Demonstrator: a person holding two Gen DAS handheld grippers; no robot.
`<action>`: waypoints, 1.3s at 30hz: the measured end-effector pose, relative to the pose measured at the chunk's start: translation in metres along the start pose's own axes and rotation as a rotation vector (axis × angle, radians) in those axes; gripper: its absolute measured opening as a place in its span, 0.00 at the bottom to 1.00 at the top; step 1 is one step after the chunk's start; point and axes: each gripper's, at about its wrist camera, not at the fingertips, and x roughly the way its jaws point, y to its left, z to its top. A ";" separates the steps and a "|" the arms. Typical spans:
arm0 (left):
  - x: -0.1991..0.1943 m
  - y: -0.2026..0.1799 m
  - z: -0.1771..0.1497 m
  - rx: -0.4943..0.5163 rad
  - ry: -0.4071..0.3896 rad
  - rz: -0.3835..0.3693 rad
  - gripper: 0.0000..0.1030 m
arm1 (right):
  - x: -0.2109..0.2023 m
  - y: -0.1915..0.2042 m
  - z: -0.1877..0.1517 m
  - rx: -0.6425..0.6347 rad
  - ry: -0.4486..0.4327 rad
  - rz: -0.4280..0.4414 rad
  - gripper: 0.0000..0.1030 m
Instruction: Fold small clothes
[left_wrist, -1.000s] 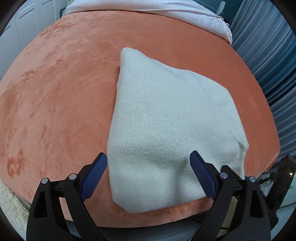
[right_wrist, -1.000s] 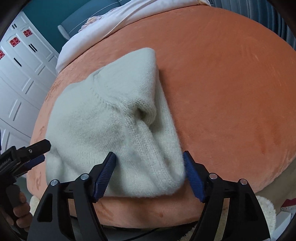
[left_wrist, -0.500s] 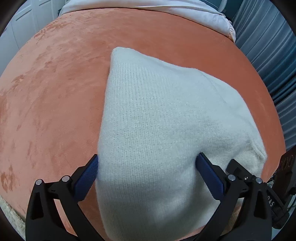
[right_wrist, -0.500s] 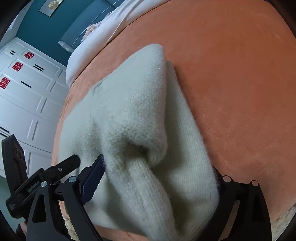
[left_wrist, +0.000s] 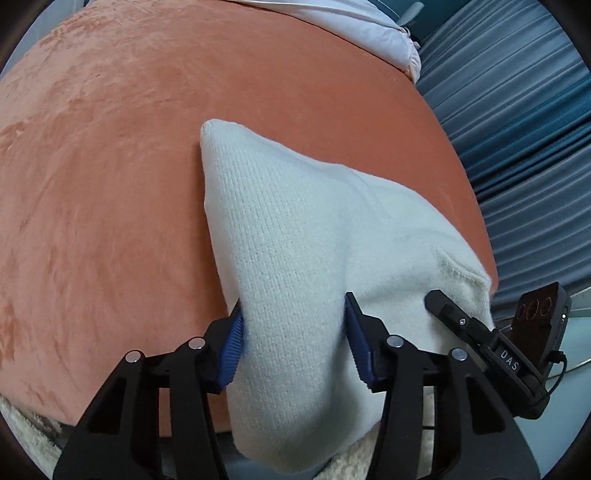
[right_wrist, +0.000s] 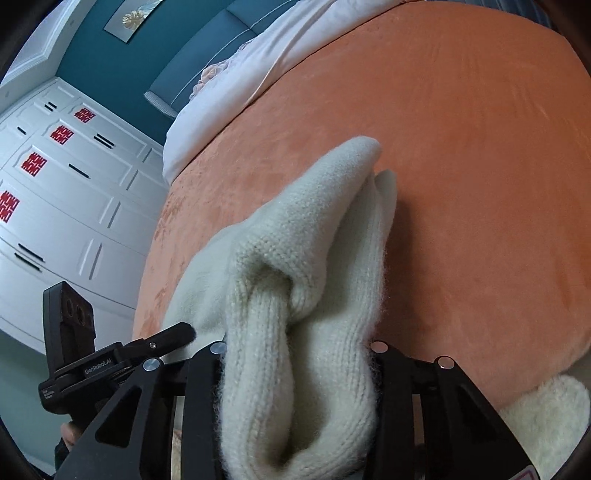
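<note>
In the left wrist view, the left claw (left_wrist: 293, 345) has just been closing, and its blue ribbed pads (left_wrist: 231, 345) now pinch the near edge of a cream-white knitted garment (left_wrist: 295, 229). The garment lies folded on an orange velvety bed cover (left_wrist: 110, 166), its near edge lifted off the surface between the pads and its far corner resting on the cover. The right claw (left_wrist: 437, 301) shows at the right, against the garment's other near corner. A blue pleated curtain (left_wrist: 517, 110) hangs to the right. In the right wrist view, the right claw (right_wrist: 297, 363) has likewise just been closing and grips a thick bunch of the same garment, whose folds bulge between its black arms. White panelled cupboards (right_wrist: 74, 206) stand at the left.
</note>
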 end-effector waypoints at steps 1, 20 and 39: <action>-0.005 0.001 -0.012 -0.002 0.013 -0.018 0.45 | -0.007 0.000 -0.007 0.006 0.013 -0.005 0.34; -0.119 -0.007 -0.023 0.061 -0.191 -0.134 0.29 | -0.096 0.100 -0.049 -0.177 -0.168 0.037 0.31; -0.117 0.134 0.005 -0.053 -0.282 0.330 0.60 | 0.047 0.130 -0.043 -0.269 -0.036 -0.045 0.24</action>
